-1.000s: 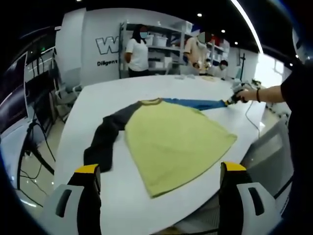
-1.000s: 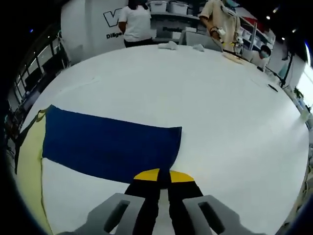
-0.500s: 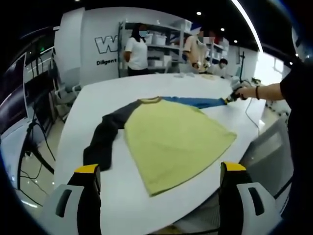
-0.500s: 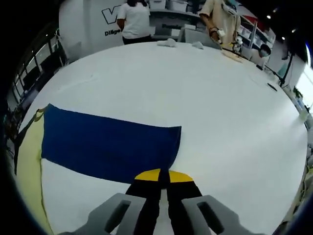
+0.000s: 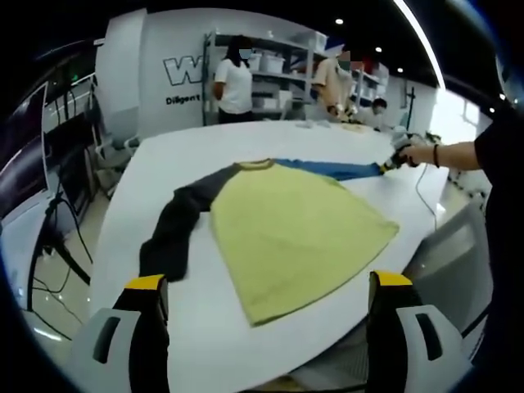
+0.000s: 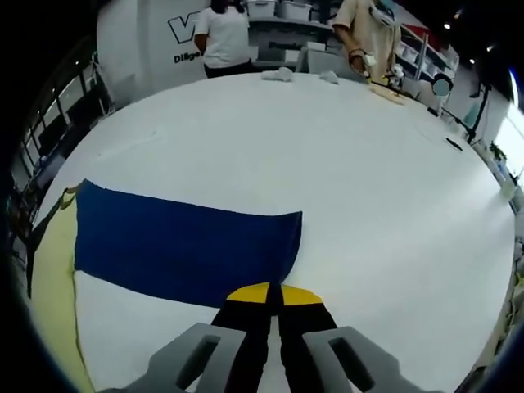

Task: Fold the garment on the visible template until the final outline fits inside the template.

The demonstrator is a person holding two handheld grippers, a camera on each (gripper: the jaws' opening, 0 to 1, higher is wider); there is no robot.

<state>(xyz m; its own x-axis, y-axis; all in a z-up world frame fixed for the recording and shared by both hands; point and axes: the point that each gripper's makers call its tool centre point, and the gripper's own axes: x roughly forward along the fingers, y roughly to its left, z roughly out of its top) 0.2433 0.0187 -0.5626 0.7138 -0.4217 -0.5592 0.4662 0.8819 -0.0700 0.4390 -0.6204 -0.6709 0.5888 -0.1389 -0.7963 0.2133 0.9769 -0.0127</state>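
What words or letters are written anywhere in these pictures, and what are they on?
"W": big white outlined letter on the grey wall behind the white table, cut off by a shelf.
"Diligent": small line under it, cut off too.
"V": part of the same logo, right gripper view.
The long-sleeved shirt carries no readable text.

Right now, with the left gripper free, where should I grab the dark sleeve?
Probably at the cuff end of the dark sleeve, coming from the near table edge. It lies bunched and angled toward the open left gripper, with bare white table around it.
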